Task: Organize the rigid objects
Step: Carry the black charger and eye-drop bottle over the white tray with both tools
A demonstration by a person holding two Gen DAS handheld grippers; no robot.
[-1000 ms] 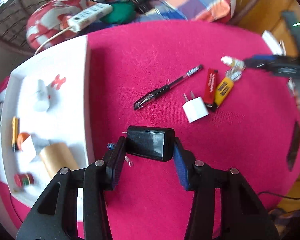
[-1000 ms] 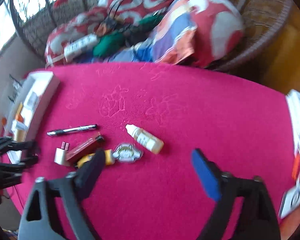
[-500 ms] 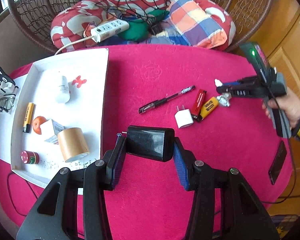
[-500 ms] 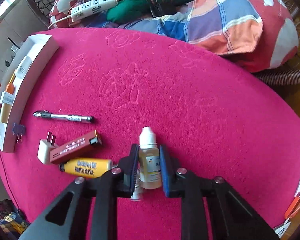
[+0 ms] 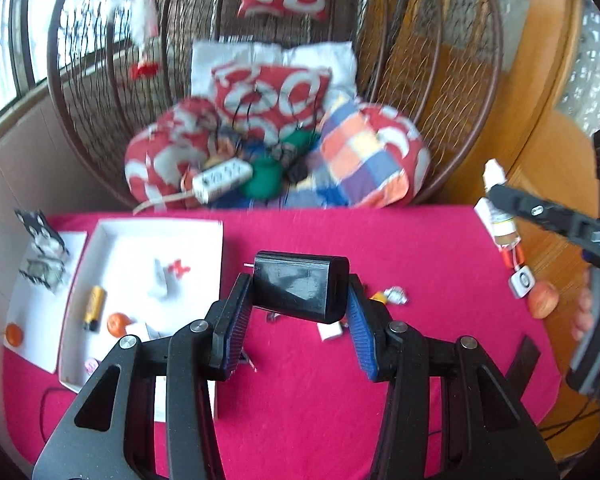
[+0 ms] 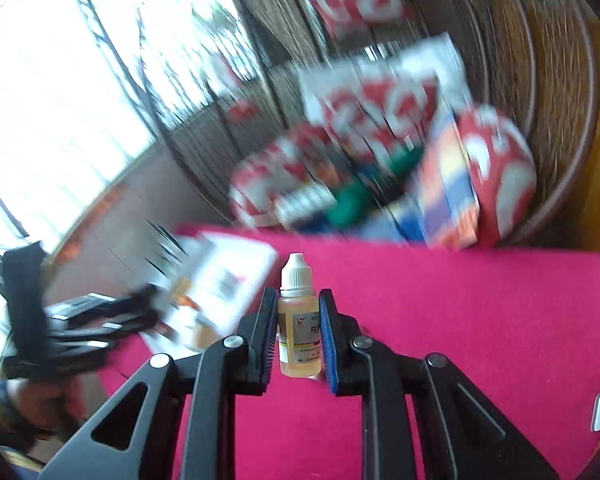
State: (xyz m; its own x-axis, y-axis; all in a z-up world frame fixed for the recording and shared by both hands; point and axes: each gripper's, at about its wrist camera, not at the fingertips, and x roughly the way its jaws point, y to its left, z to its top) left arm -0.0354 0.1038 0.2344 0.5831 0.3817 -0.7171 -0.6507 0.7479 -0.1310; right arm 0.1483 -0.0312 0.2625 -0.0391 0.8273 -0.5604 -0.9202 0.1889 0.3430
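My left gripper point(image 5: 298, 324) is shut on a black power adapter point(image 5: 300, 292) and holds it above the pink table, right of the white tray point(image 5: 216, 248). My right gripper point(image 6: 298, 332) is shut on a small dropper bottle point(image 6: 298, 332) of yellow liquid with a white cap, lifted above the table. That bottle point(image 5: 496, 208) and the right gripper also show at the right of the left wrist view. The left gripper point(image 6: 112, 320) appears blurred at the left of the right wrist view, in front of the tray point(image 6: 236, 280).
The tray holds a yellow battery point(image 5: 93, 307), an orange piece point(image 5: 118, 323) and a white tube point(image 5: 160, 280). A white plug point(image 5: 330, 332) and a silver item point(image 5: 394, 294) lie on the cloth behind the adapter. A wicker chair with cushions point(image 5: 276, 136) stands behind the table.
Both grippers have risen and tilted up with their objects. The right gripper lifted the dropper bottle off the table. The right wrist view is now blurred from motion.
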